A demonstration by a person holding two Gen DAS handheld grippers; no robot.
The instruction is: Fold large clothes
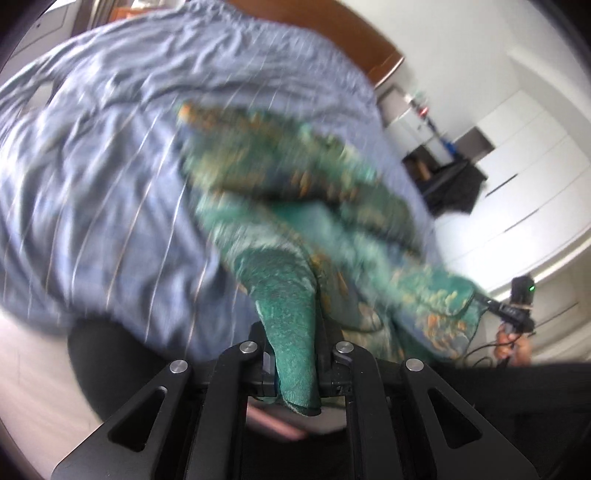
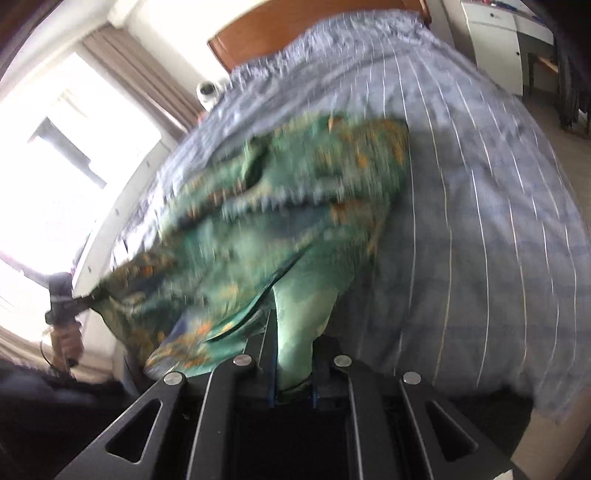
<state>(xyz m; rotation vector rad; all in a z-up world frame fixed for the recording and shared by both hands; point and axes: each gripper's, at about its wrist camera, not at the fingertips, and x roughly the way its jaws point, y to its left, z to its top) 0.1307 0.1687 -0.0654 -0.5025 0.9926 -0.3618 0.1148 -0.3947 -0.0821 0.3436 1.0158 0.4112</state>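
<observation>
Where both grippers (image 1: 295, 365) (image 2: 293, 373) pinch it; green garment (image 1: 295, 206), taut over bed (image 1: 110, 166).

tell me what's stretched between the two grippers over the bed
The green patterned garment spans it: one end pinched in the left gripper, the other in the right gripper, sagging over the striped blue bedcover. Both wrist views show it.

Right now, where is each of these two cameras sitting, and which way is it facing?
Left wrist view: on the left tool, facing down its fingers at green patterned fabric over a striped bed; right tool visible.
Right wrist view: on the right tool, same fabric; left tool visible.
Shared: fabric, bed, headboard.
</observation>
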